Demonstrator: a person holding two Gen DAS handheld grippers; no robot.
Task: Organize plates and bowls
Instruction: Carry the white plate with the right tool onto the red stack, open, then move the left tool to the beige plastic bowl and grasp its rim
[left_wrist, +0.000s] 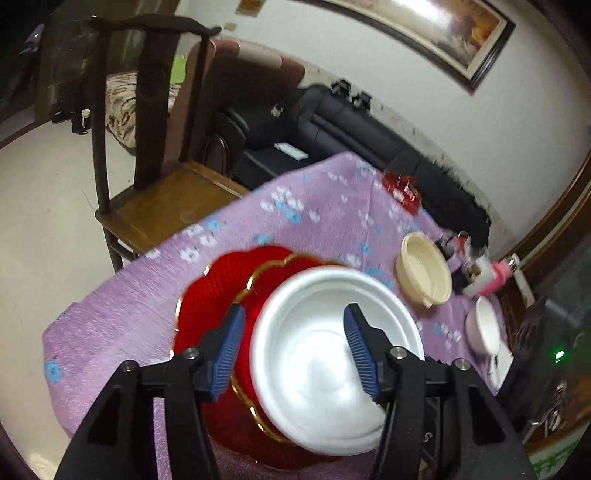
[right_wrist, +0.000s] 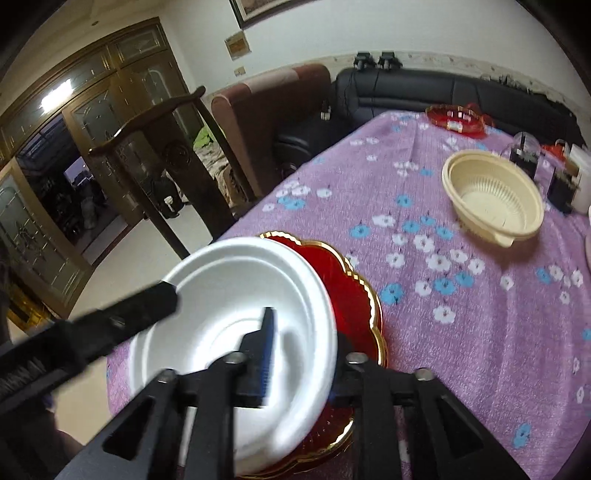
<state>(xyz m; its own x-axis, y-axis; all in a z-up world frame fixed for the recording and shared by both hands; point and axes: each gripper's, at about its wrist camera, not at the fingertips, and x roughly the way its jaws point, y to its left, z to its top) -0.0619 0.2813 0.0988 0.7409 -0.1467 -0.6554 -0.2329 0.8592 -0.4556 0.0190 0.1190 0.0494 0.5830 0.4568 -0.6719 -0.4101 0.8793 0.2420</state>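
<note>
A table under a purple cloth (right_wrist: 461, 314) with white and blue flowers carries the dishes. At its near left edge lie red plates (right_wrist: 351, 295) with gold rims. Farther right sits a cream bowl (right_wrist: 493, 199). At the far end is a red dish (right_wrist: 456, 116), and along the right edge some small containers (right_wrist: 561, 177), perhaps jars.

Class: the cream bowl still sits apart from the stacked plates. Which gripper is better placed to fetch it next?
Right gripper: the cream bowl lies on its side. The left gripper is across the white plate.
</note>
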